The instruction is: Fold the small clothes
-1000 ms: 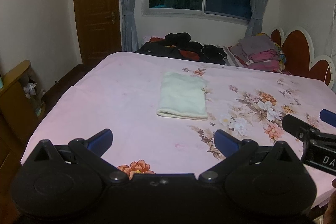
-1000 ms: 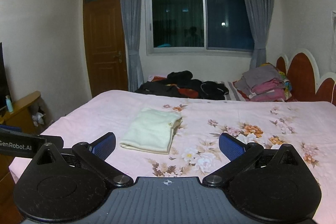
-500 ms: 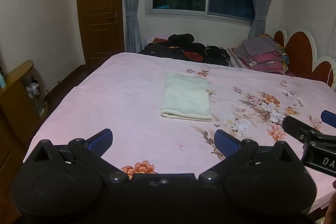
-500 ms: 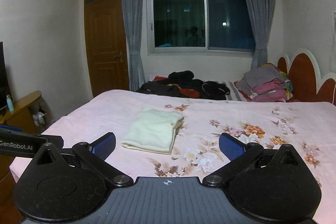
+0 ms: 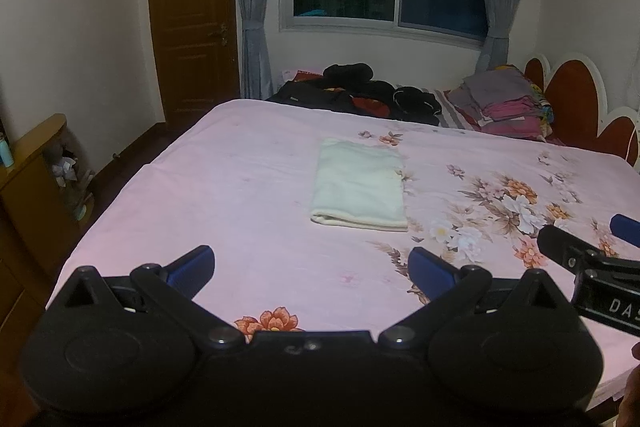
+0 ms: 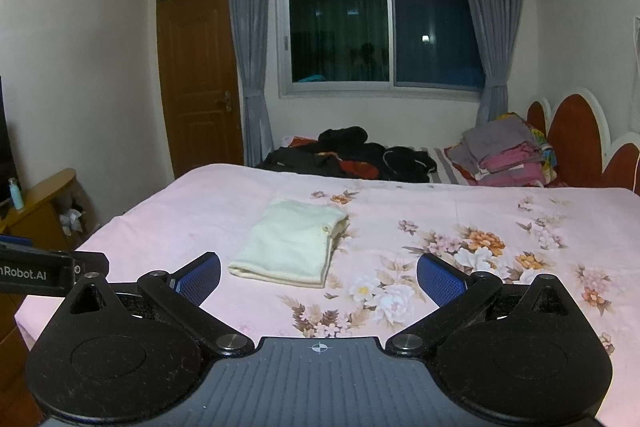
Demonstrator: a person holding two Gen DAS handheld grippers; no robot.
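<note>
A pale cream garment (image 5: 360,185) lies folded into a neat rectangle in the middle of the pink floral bed sheet (image 5: 224,195); it also shows in the right wrist view (image 6: 290,243). My left gripper (image 5: 310,265) is open and empty, held above the near part of the bed, short of the garment. My right gripper (image 6: 318,275) is open and empty too, back from the garment's near edge. The right gripper's fingers (image 5: 560,243) show at the right edge of the left wrist view.
A heap of dark clothes (image 5: 360,95) lies at the far side of the bed. A stack of folded grey and pink clothes (image 5: 504,107) sits by the red headboard (image 5: 576,107). A wooden shelf (image 5: 28,163) stands left of the bed, a door (image 5: 192,23) beyond.
Both grippers have tilted up and drawn back a little, so the garment sits lower in both views. The garment has not moved. Both stay open.
</note>
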